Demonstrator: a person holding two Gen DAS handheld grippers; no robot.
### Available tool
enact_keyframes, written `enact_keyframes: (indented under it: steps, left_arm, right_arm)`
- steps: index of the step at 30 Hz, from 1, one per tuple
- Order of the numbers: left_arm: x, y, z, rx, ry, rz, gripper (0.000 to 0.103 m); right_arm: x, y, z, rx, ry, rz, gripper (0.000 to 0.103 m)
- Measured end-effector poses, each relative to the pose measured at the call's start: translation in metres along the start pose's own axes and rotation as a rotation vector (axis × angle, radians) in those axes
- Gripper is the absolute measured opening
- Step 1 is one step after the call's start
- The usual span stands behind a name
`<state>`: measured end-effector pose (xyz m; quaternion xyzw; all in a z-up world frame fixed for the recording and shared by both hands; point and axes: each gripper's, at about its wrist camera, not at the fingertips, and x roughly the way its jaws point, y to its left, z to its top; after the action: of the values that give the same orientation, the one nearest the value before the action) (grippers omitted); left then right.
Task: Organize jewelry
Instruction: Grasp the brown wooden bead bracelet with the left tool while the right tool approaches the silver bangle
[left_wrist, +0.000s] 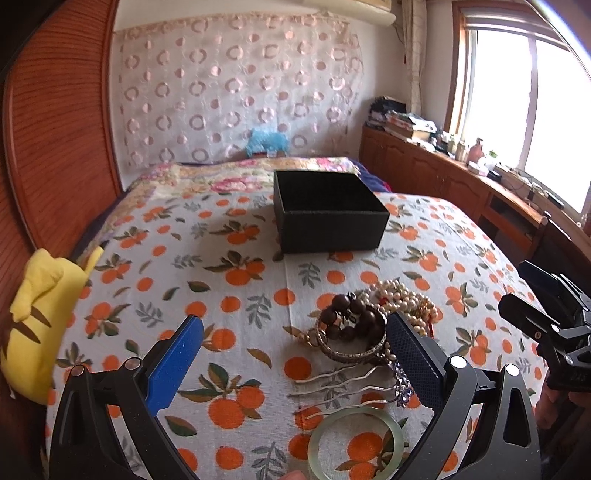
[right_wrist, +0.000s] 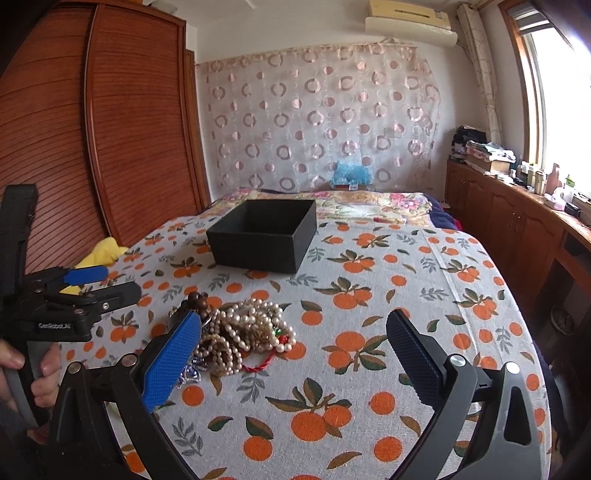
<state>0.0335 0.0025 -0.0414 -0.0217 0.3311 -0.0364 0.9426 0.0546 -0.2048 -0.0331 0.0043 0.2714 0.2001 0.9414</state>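
An open black box (left_wrist: 327, 210) stands on the orange-print bedspread (left_wrist: 240, 295); it also shows in the right wrist view (right_wrist: 264, 236). Near me lies a jewelry pile: a dark wooden bead bracelet (left_wrist: 349, 319), a metal bangle (left_wrist: 351, 352), pearl strands (left_wrist: 402, 299), silver hair pins (left_wrist: 336, 384) and a pale green jade bangle (left_wrist: 356, 441). My left gripper (left_wrist: 295, 332) is open and empty, its right finger beside the pile. My right gripper (right_wrist: 293, 330) is open and empty, the pearl strands (right_wrist: 247, 328) just inside its left finger.
A yellow plush toy (left_wrist: 40, 321) lies at the bed's left edge by the wooden wardrobe (right_wrist: 92, 129). A blue plush (left_wrist: 267, 142) sits at the far end against the curtain. Wooden cabinets with clutter (left_wrist: 461, 173) run along the right under the window.
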Motion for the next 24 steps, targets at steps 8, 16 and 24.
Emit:
enact_keyframes:
  steps: [8,16,24]
  left_arm:
    - [0.023,-0.002,0.001,-0.015,0.068,-0.105,0.096]
    - [0.050,-0.013,0.013,0.025,0.130,-0.182,0.079]
    - [0.080,-0.019,0.021,0.025,0.209,-0.260,0.053]
  right_arm:
    - [0.012,0.010,-0.005,-0.035,0.046,0.067,0.094]
    - [0.022,0.017,-0.012,-0.052,0.098,0.109,0.093]
    - [0.033,0.015,-0.015,-0.040,0.145,0.143,0.093]
